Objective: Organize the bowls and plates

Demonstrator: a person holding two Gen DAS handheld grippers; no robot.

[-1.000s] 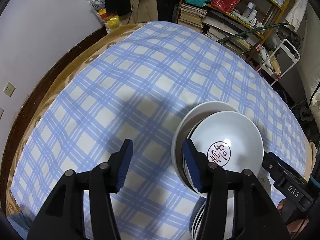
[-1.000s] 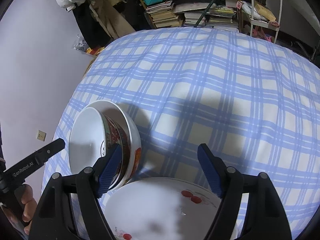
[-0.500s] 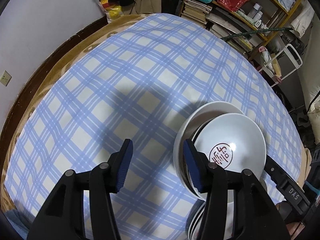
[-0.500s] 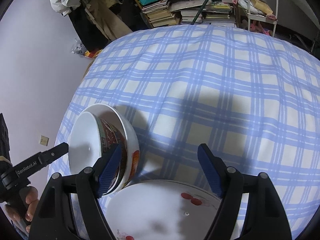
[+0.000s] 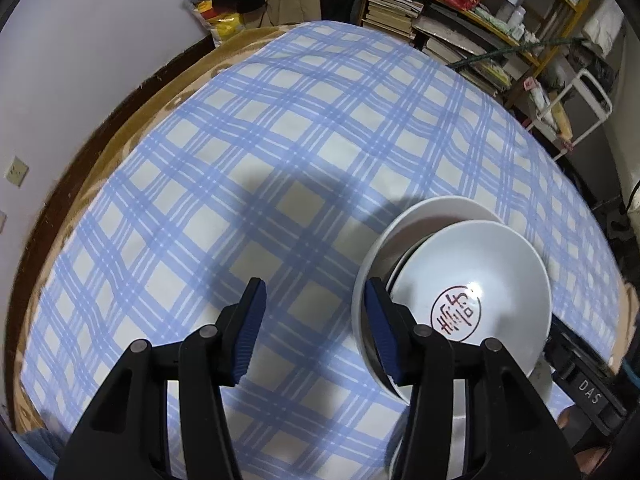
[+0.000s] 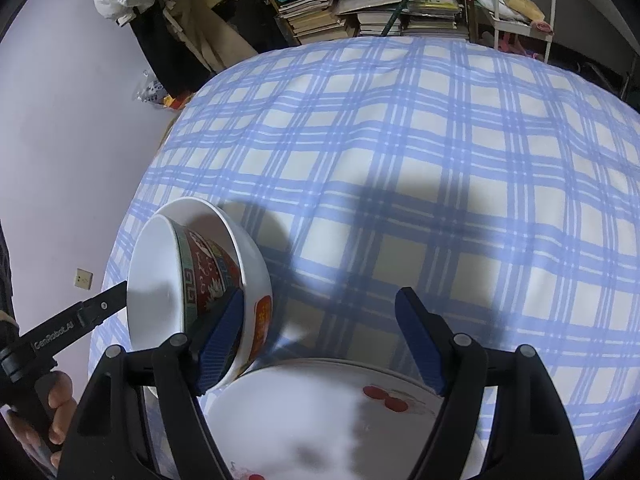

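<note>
In the left wrist view my left gripper (image 5: 314, 316) is open and empty over the blue checked tablecloth (image 5: 280, 168). Just right of its right finger stands a stack of nested white bowls; the top bowl (image 5: 472, 284) has a red seal mark inside. In the right wrist view my right gripper (image 6: 320, 340) is open and empty. The same bowl stack (image 6: 200, 284), with a red patterned bowl set in a white one, sits against its left finger. A white plate with red spots (image 6: 344, 412) lies under the gripper.
Shelves of books and bags (image 5: 440, 12) stand beyond the far table edge. A white metal rack (image 5: 576, 104) is at the far right. The wall with a socket (image 5: 16, 170) is to the left. The other gripper's handle (image 5: 584, 380) shows at the lower right.
Both grippers have risen and drawn back a little, so the views show more of the room. The bowls and plate have not moved. Both jaws stay open.
</note>
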